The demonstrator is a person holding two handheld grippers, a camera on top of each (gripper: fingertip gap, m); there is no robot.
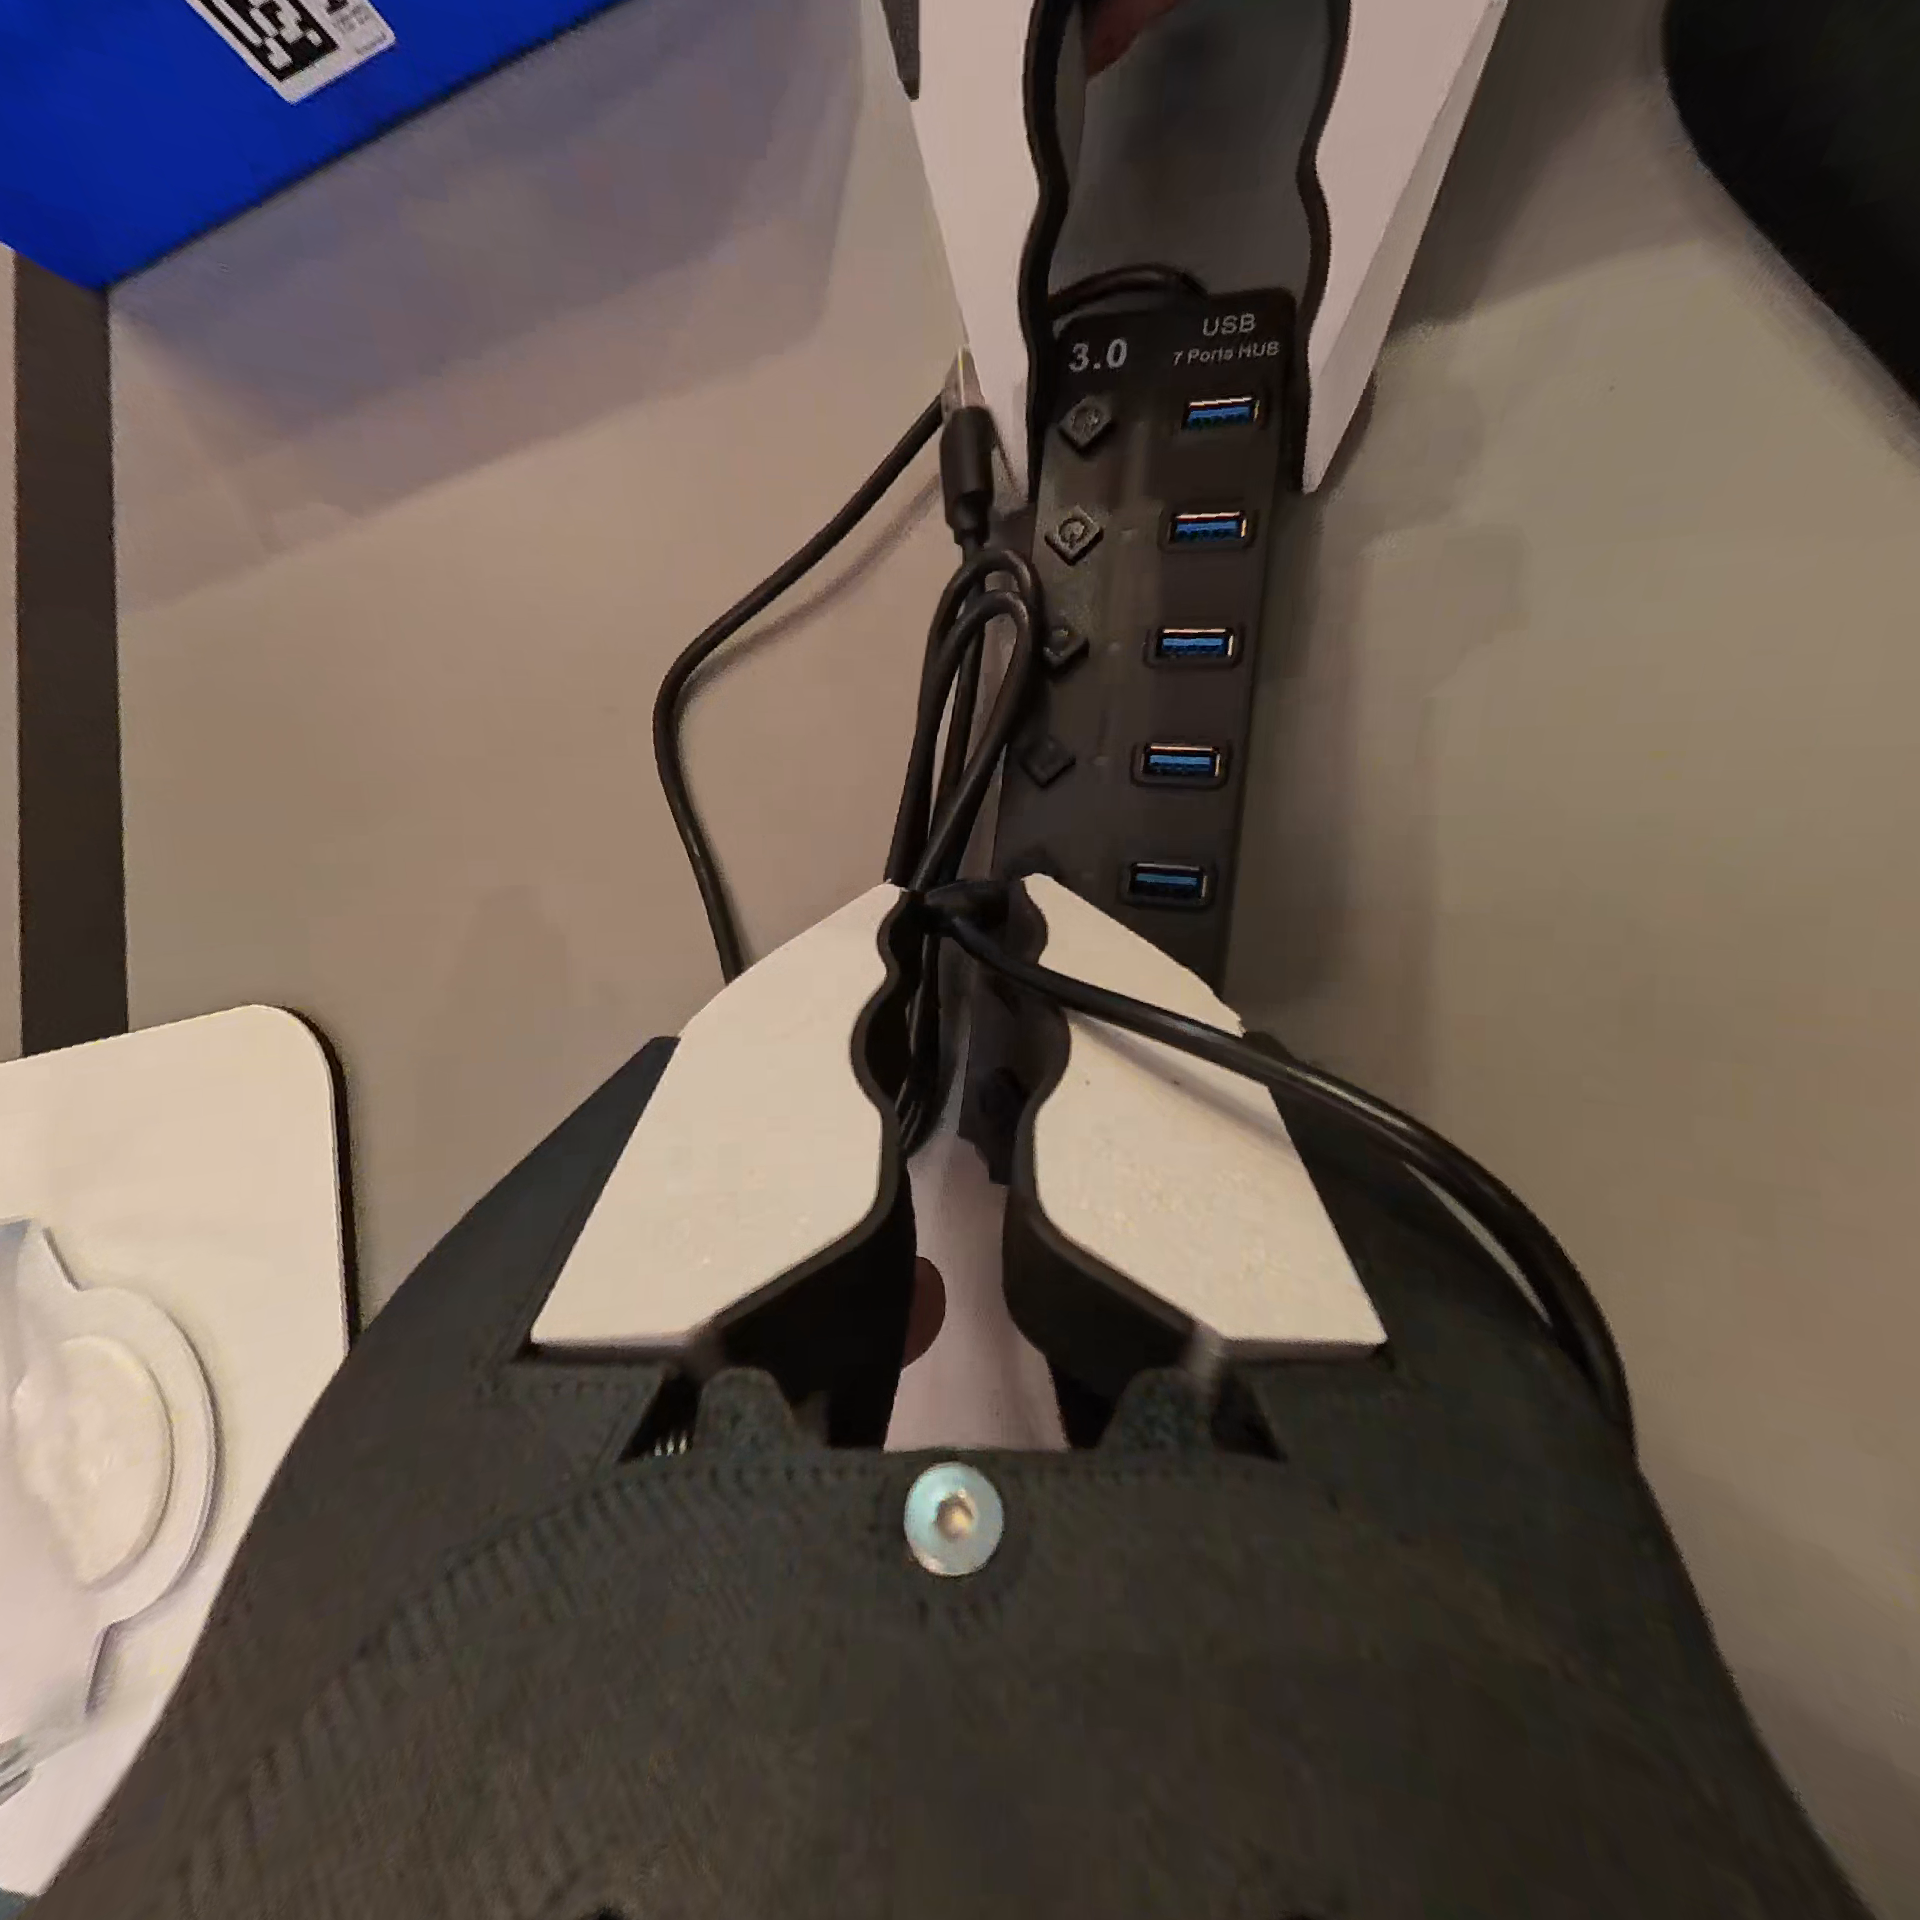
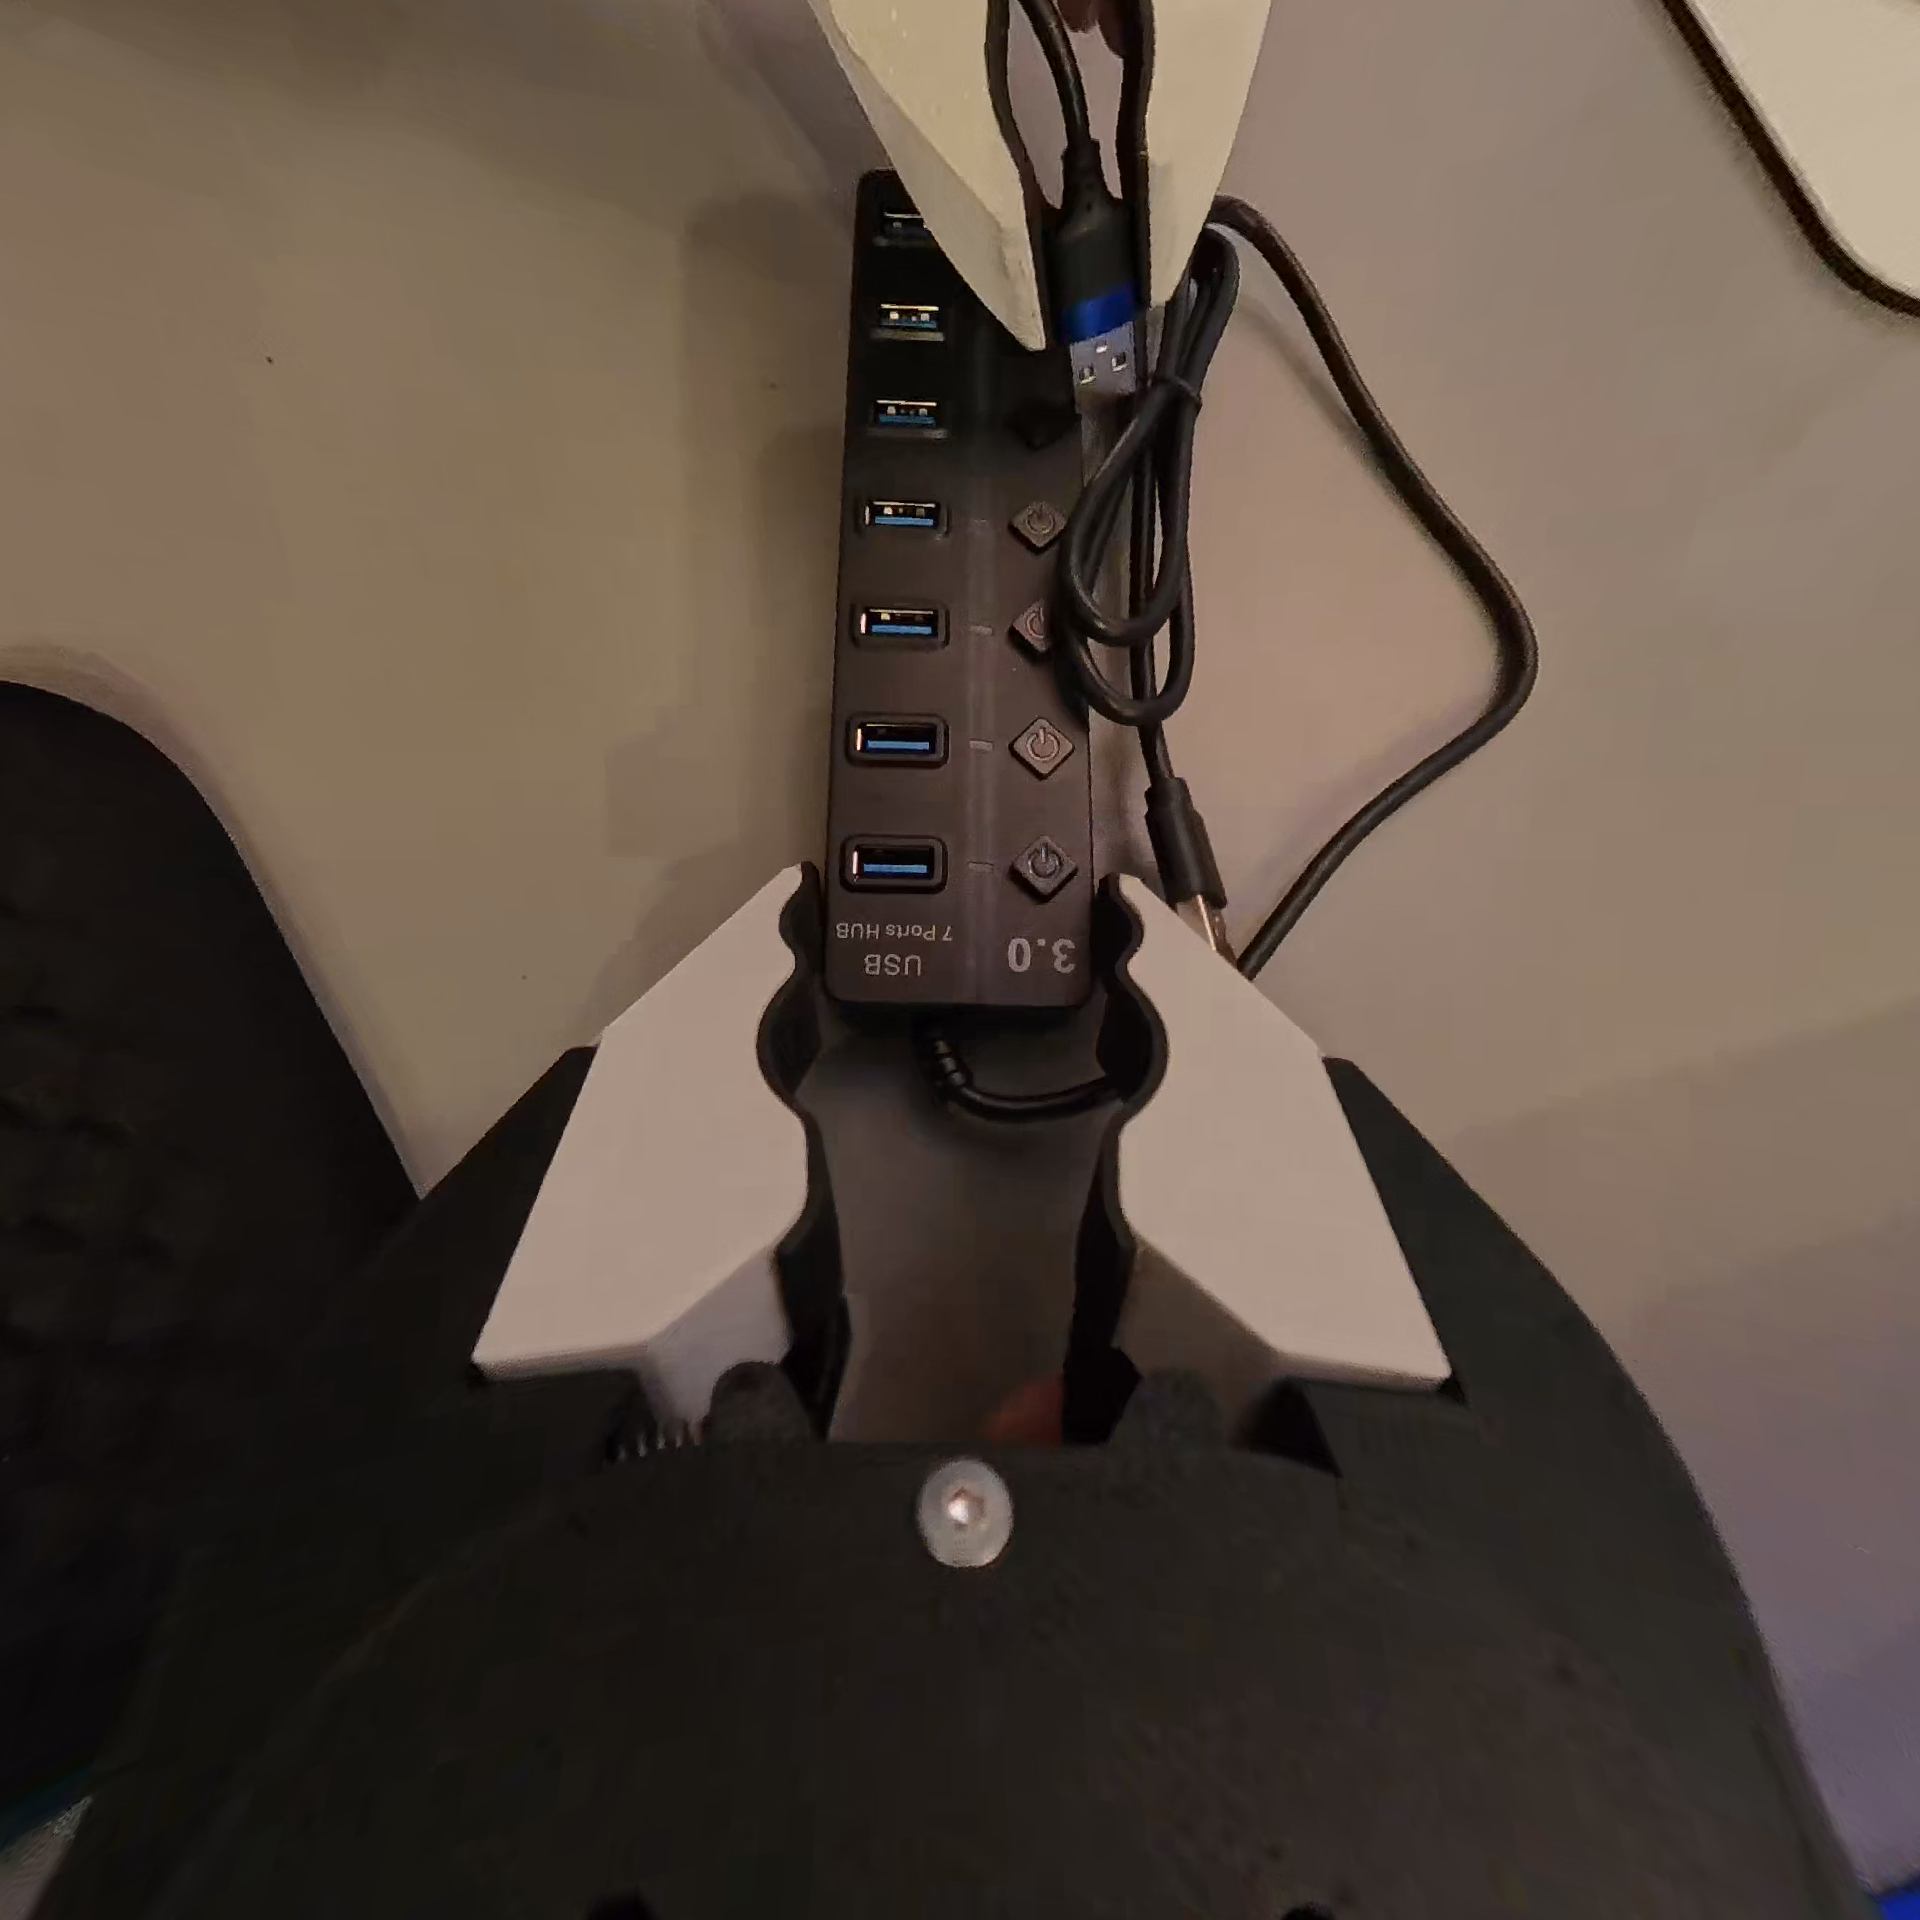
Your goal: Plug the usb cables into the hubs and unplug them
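A black USB hub (image 1: 1112,665) with a row of blue ports and push buttons lies on the grey table. My right gripper (image 2: 958,883) is shut on its labelled end, one finger on each side; it also shows at the top of the left wrist view (image 1: 1143,436). My left gripper (image 1: 961,894) is shut on a black USB cable (image 1: 935,727), coiled and tied. In the right wrist view the left gripper (image 2: 1101,322) holds the cable's blue-banded plug (image 2: 1103,364) just above the hub (image 2: 966,675), near its button side. The cable's small far connector (image 2: 1190,842) lies beside the hub.
A blue box (image 1: 187,156) sits at the far left. A white board (image 1: 177,1174) with a clear plastic piece lies at the near left. A dark bulky object (image 2: 125,987) lies on the hub's other side. The hub's own lead (image 2: 1455,623) loops over the table. Tip to tip, the grippers are about 10 cm apart.
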